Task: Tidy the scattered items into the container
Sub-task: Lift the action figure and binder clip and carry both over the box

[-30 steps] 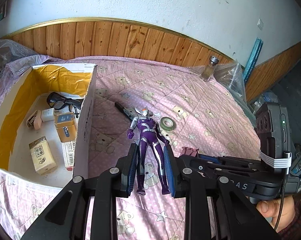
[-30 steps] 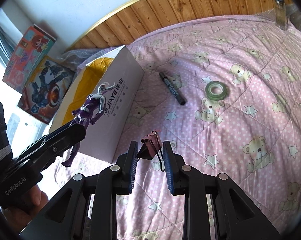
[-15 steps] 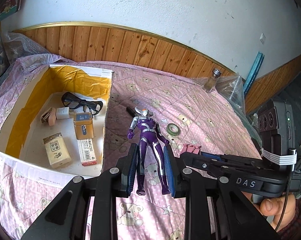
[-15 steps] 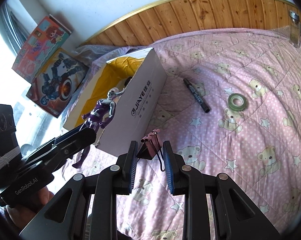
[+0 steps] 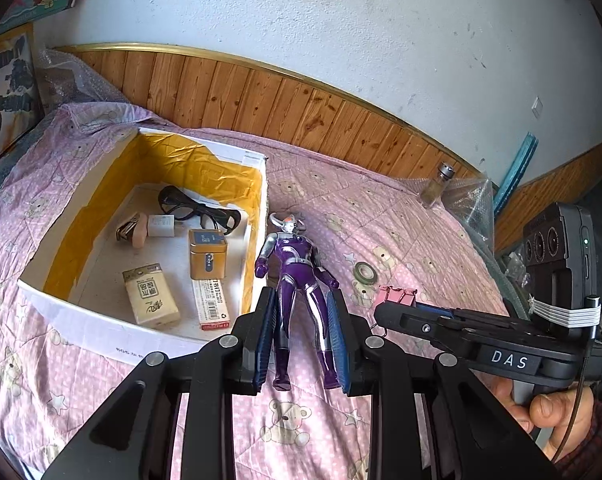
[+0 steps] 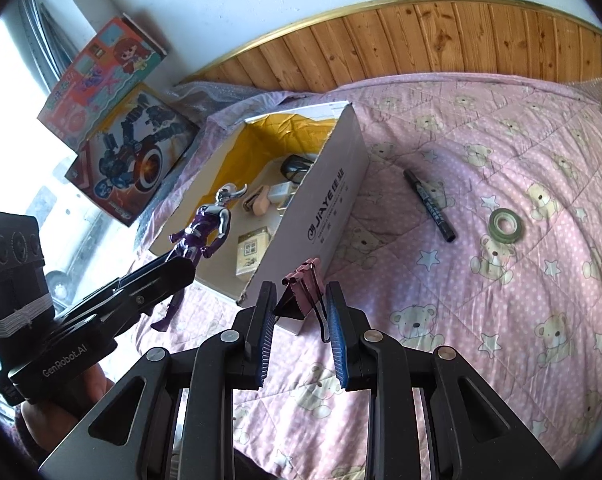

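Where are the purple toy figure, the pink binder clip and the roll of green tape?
purple toy figure (image 5: 297, 264), left wrist view, chest.
pink binder clip (image 6: 303, 294), right wrist view, body.
green tape roll (image 6: 506, 225), right wrist view, ring.

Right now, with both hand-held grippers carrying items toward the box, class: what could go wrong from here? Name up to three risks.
1. The left hand-held gripper holds the purple figure only by its legs; the body may swing or slip.
2. The pink binder clip in the right hand-held gripper sits tilted, so it could pop out.
3. Both tools are close together near the box wall; they might collide.
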The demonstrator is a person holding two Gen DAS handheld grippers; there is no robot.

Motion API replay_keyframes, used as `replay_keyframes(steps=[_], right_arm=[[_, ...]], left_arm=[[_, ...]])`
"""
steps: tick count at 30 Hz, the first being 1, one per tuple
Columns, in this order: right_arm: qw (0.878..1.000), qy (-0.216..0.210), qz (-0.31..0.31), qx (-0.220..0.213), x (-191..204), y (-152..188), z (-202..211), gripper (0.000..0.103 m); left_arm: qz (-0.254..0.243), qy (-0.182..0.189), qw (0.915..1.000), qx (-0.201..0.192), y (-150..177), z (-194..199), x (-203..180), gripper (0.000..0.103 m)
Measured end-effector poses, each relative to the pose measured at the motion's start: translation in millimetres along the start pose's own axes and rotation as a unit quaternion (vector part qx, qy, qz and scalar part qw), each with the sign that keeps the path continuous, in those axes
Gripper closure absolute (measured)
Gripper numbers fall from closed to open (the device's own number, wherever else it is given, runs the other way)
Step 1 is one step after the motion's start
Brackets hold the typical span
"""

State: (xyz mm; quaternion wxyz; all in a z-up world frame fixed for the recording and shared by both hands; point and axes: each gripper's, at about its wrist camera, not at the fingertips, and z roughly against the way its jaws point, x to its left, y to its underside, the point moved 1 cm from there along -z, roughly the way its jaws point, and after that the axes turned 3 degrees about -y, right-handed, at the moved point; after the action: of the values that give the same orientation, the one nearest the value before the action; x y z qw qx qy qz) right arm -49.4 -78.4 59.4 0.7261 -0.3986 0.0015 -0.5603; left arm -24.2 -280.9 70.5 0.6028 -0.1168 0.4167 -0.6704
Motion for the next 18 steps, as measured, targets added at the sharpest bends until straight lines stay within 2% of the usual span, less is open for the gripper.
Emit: replay_keyframes(steps=[18], right_arm=[[0.999,-0.023,0.040,0.011,52,-19,-20,0.077]], left_arm=[[0.046,-0.020,0.9984,-0.027,-9,24,57,0.076]])
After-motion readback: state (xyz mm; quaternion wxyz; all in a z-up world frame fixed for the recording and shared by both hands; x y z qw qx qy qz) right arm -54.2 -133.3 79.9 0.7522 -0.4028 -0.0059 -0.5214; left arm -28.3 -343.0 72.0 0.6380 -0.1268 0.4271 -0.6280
